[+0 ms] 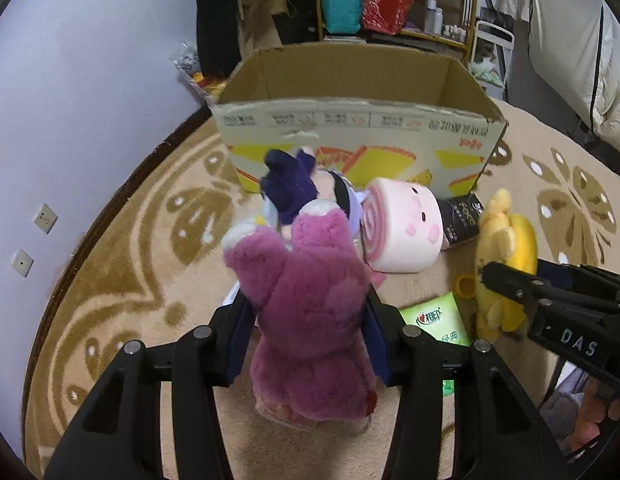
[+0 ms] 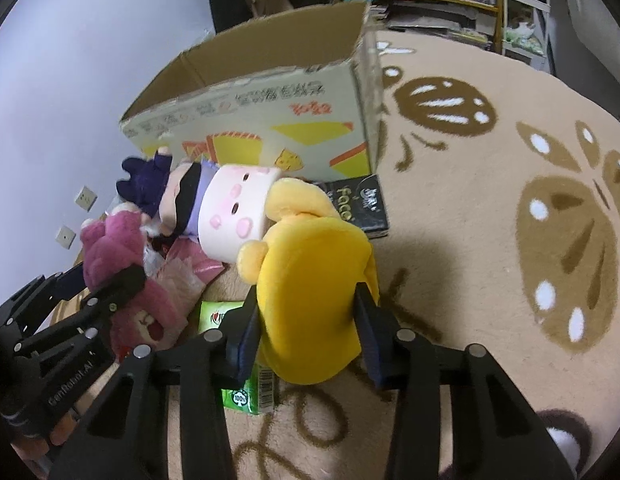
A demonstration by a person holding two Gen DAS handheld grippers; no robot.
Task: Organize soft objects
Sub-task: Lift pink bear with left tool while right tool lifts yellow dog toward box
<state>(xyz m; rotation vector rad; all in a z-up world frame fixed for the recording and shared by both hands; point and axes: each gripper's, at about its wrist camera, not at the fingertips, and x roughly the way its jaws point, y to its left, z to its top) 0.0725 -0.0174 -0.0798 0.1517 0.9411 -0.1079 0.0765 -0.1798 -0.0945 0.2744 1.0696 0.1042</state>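
Observation:
My left gripper [image 1: 306, 300] is shut on a magenta plush bear [image 1: 306, 320], lifted a little off the carpet, head toward me. My right gripper [image 2: 308, 312] is shut on a yellow plush toy [image 2: 314, 292], its pads pressing into both sides. In the left wrist view the right gripper [image 1: 484, 276] shows at the right edge against the yellow plush [image 1: 506, 248]. A pink roll-shaped plush [image 1: 402, 228] and a doll with dark purple hair [image 1: 290, 188] lie in front of an open cardboard box [image 1: 350, 120]. The right wrist view shows the bear [image 2: 122, 280] at lower left.
A green tissue pack [image 1: 434, 320] and a black packet [image 1: 460, 216] lie on the beige patterned carpet [image 1: 130, 260]. A pink plastic wrapper [image 2: 186, 268] sits beside the bear. A wall with sockets [image 1: 44, 218] runs along the left. Shelves with bags [image 1: 390, 4] stand behind the box.

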